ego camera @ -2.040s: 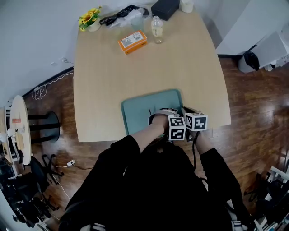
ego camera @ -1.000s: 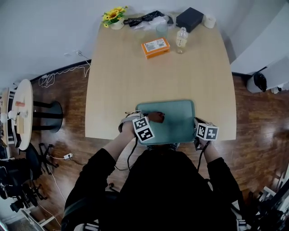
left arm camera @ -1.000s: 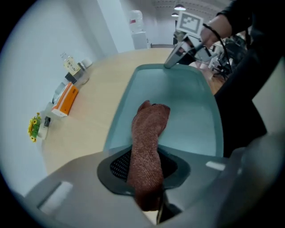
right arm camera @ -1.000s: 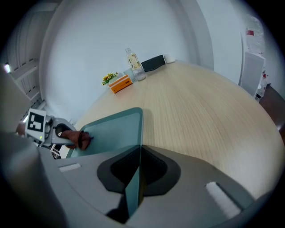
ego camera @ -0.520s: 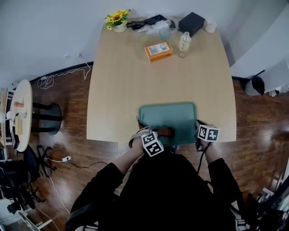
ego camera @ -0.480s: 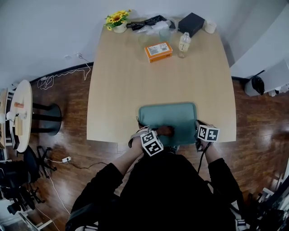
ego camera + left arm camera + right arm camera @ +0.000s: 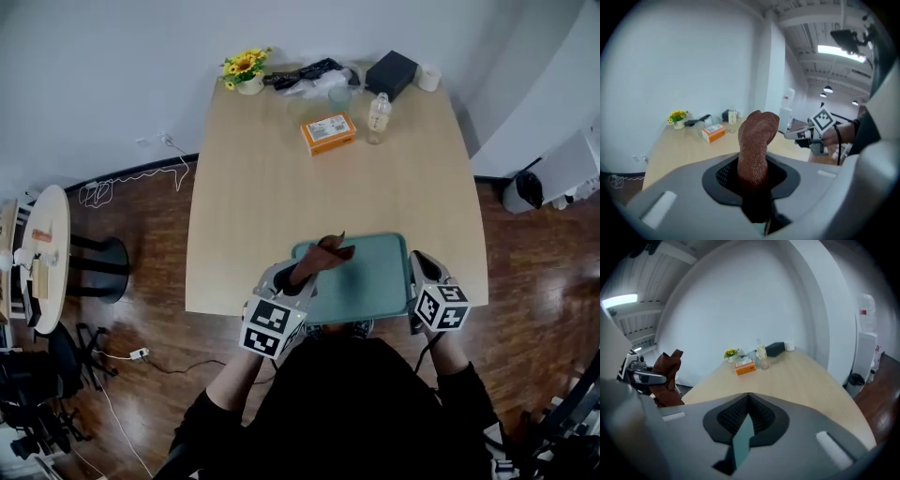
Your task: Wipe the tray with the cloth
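The teal tray [image 7: 370, 281] lies at the near edge of the wooden table [image 7: 281, 187]. My left gripper [image 7: 302, 275] is shut on the brown cloth [image 7: 324, 252], which sticks up over the tray's far left corner. In the left gripper view the cloth [image 7: 757, 136] stands upright between the jaws of my left gripper [image 7: 753, 176]. My right gripper [image 7: 418, 270] sits at the tray's right rim, its jaws closing tight on it. In the right gripper view that rim [image 7: 739, 446] shows as a thin teal strip pinched in my right gripper [image 7: 747, 414].
At the table's far end stand an orange box [image 7: 328, 133], a small bottle [image 7: 378, 117], a pot of yellow flowers [image 7: 244, 67], a black box [image 7: 391, 73], a white cup [image 7: 429, 77] and dark cables [image 7: 305, 73]. A round side table [image 7: 37, 253] stands on the floor at left.
My left gripper has lifted the cloth off the tray's near part, and the cloth now points up over the far left corner. The right gripper stays at the right rim.
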